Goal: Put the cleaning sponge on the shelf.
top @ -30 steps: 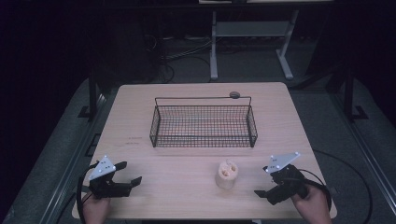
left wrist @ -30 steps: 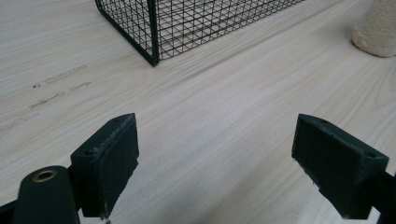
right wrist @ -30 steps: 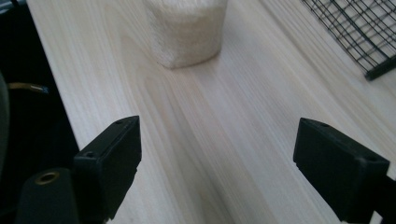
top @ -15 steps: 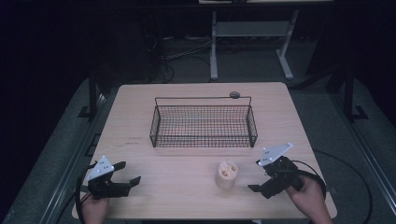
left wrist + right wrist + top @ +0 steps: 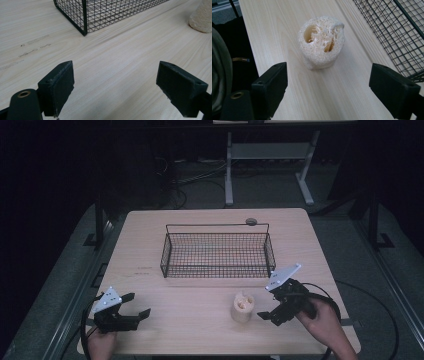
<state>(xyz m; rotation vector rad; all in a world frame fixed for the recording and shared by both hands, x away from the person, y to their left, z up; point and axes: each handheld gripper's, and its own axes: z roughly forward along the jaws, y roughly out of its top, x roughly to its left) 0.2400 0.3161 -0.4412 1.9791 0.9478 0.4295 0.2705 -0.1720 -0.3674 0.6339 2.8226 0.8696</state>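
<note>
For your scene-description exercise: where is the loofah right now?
In the high view the loofah stands upright on the table, near its front edge, in front of the basket, just left of the open right gripper.

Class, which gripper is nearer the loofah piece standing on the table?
Right. The right gripper sits just beside the loofah piece, jaws open toward it; the left gripper rests far off near the table's left edge.

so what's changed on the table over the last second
The right gripper has moved left across the table toward the loofah piece, jaws open and now just short of it, gripping nothing. The left gripper has stayed at the near left, open. The loofah piece and the wire basket have not moved.
</note>
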